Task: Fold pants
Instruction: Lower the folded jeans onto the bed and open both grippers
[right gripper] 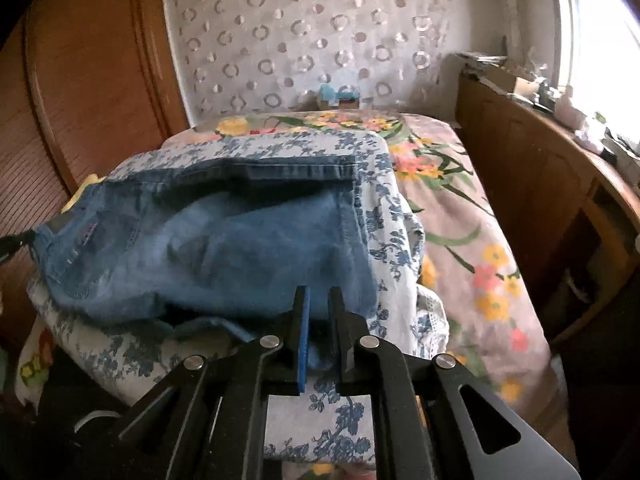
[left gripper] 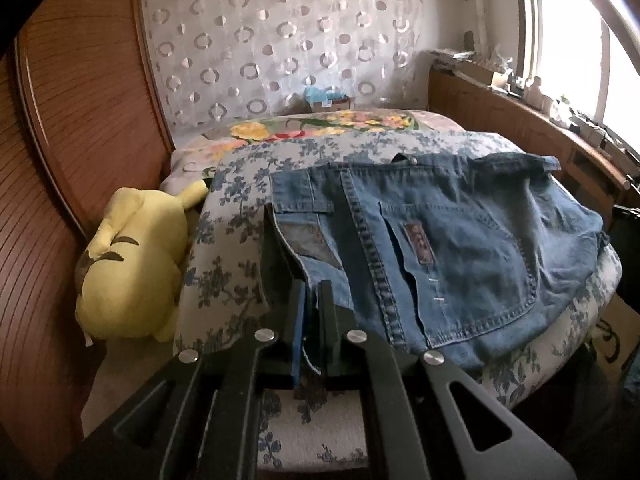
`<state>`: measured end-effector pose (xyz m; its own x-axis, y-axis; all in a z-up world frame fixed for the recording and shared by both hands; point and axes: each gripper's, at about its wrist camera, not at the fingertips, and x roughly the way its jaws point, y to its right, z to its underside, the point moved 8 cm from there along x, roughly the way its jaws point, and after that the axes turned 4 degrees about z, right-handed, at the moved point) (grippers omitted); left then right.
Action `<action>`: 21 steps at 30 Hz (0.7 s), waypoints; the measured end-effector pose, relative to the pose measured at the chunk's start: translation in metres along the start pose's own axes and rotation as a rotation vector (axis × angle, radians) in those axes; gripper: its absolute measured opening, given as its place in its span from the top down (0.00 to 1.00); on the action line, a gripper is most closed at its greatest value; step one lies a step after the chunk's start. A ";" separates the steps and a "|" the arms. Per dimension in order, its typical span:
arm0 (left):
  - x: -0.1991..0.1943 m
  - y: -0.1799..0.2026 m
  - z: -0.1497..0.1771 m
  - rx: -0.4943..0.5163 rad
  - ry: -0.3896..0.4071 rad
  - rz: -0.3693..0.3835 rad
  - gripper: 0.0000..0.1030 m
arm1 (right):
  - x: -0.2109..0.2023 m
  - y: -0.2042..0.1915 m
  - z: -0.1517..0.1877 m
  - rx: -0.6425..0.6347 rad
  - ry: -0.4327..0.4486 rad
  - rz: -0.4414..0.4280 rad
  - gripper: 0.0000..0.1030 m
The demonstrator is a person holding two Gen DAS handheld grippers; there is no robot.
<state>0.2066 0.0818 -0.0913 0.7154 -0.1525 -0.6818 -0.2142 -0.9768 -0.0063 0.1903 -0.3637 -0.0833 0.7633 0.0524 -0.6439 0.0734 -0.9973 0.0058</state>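
Blue denim pants [left gripper: 460, 248] lie folded on a blue-flowered white quilt [left gripper: 236, 224], back pocket and waistband up. My left gripper [left gripper: 314, 292] is shut on the near left edge of the pants. In the right wrist view the pants [right gripper: 224, 248] spread left across the quilt [right gripper: 352, 412], with a hem at the far side. My right gripper [right gripper: 320, 300] is shut on the near right edge of the denim.
A yellow plush toy [left gripper: 132, 268] lies left of the quilt by a wooden wardrobe [left gripper: 64, 160]. A flowered bedspread [right gripper: 472, 240] covers the bed to the right. A wooden sideboard [right gripper: 552, 200] with clutter runs under the window. A small box [left gripper: 330, 100] sits by the curtain.
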 end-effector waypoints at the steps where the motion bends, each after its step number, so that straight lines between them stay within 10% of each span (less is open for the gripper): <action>1: -0.001 0.001 0.000 0.005 -0.001 0.001 0.87 | -0.004 0.004 0.001 0.006 0.006 0.001 0.88; 5: -0.008 0.008 -0.003 0.010 0.024 0.036 0.56 | -0.006 0.008 0.004 0.026 0.029 -0.002 0.71; 21: 0.002 0.069 -0.018 0.022 0.045 0.153 0.51 | 0.043 0.028 0.022 0.251 -0.071 -0.010 0.68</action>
<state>0.2055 0.0112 -0.0802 0.7026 -0.3062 -0.6423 -0.3373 -0.9382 0.0782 0.2109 -0.3905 -0.1270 0.7160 0.0671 -0.6949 -0.0878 -0.9788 -0.1850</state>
